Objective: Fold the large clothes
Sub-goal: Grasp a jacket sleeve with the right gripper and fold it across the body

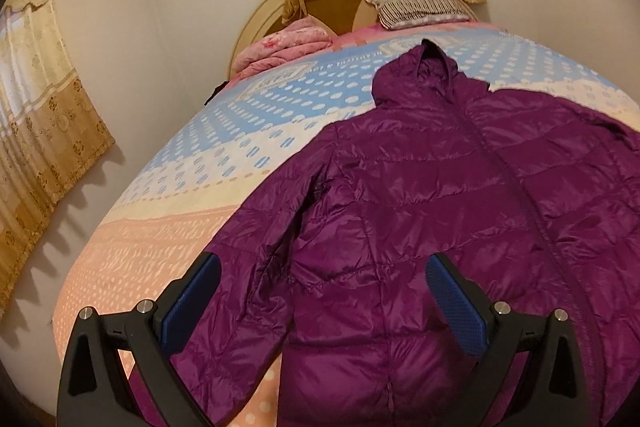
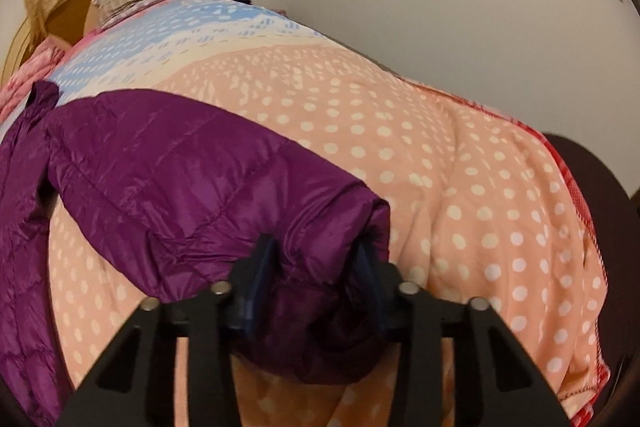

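A purple quilted hooded jacket (image 1: 460, 195) lies front up on the bed, zipped, hood toward the headboard. My left gripper (image 1: 320, 287) is open and hovers above the jacket's lower left part, beside its left sleeve (image 1: 256, 267). My right gripper (image 2: 312, 259) is shut on the cuff end of the jacket's right sleeve (image 2: 192, 171) and holds it lifted off the bedspread. The jacket's body shows at the left edge of the right wrist view (image 2: 20, 227).
The bed carries a dotted bedspread (image 1: 160, 227), blue at the head and peach at the foot. A pink folded blanket (image 1: 280, 47) and a patterned pillow (image 1: 420, 5) lie by the headboard. Curtains (image 1: 40, 127) hang on the left wall. The bed's right edge (image 2: 580, 227) drops off.
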Motion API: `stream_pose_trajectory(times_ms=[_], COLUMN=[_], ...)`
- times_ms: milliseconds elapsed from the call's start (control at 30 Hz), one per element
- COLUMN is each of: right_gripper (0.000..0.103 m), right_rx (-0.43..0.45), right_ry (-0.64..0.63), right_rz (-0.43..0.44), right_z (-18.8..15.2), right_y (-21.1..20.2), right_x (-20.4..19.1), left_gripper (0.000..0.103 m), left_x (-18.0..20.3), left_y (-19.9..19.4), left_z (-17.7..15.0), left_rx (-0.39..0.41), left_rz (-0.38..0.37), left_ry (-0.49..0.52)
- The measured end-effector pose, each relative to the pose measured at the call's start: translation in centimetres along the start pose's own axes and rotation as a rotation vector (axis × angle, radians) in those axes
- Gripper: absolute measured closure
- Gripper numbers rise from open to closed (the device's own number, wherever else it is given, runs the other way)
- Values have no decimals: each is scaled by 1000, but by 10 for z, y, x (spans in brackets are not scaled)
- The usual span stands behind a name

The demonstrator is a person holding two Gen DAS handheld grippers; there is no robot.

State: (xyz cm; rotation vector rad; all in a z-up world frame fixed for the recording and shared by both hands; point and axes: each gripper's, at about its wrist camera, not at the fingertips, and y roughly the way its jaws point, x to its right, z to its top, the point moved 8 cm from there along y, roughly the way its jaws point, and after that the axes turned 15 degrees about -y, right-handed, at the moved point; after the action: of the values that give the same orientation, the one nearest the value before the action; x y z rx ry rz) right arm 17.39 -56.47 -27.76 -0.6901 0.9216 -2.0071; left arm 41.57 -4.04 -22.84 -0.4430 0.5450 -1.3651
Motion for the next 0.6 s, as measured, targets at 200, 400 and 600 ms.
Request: stream_pose_trajectory(times_ms=[200, 400, 600], right_gripper=[84, 87, 87], right_rx=[3, 13, 36], right_ry=[-41, -62, -74], right_rz=[-8, -27, -32], right_z=[8, 16, 25], right_y=[2, 1, -7], right_x=[-5, -11, -19], left_gripper=[1, 1, 1], left_x=[-3, -10, -17], left_y=[6, 9, 8], left_z=[-8, -5, 2], left_rx=[-19, -18, -9], left_rz=[-3, -7, -15], left_ry=[-14, -32, -46])
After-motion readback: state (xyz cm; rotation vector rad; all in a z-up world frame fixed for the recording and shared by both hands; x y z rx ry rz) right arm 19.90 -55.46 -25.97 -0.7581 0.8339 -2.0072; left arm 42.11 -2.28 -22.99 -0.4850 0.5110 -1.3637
